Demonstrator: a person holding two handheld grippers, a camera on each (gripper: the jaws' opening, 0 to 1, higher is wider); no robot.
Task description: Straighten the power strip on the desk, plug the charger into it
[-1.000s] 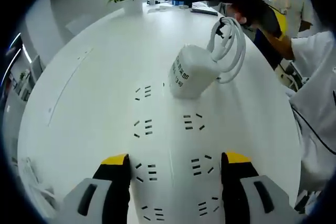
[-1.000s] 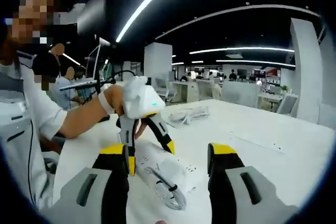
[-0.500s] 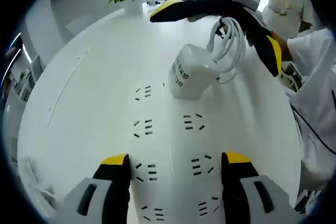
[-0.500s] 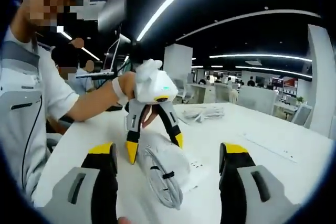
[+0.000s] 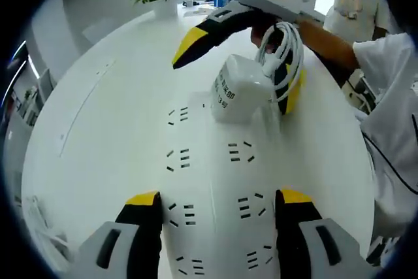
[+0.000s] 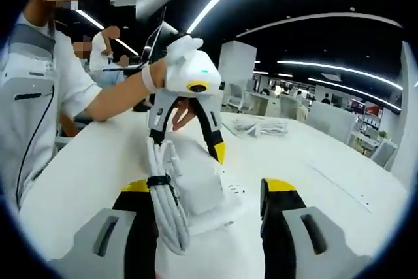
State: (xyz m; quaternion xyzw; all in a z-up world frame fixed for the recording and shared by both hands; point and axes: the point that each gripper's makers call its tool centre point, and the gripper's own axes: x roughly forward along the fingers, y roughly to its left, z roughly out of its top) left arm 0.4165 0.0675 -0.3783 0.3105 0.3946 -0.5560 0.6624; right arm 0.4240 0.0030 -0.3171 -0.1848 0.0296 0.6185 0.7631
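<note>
Lower than a second ago, the right gripper [image 5: 228, 80] now straddles the charger [image 5: 238, 89], jaws wide apart, one on each side, not yet closed. Its coiled cable [image 5: 282, 53] lies against one jaw. The left gripper [image 5: 219, 210] hovers open over the strip [image 5: 212, 181], holding nothing. The charger stands on the strip's far end on the desk [image 5: 98, 115].

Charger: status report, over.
Right gripper open, jaws either side of charger, not shut. Left gripper open over power strip. Cable bundle beside one jaw.
</note>
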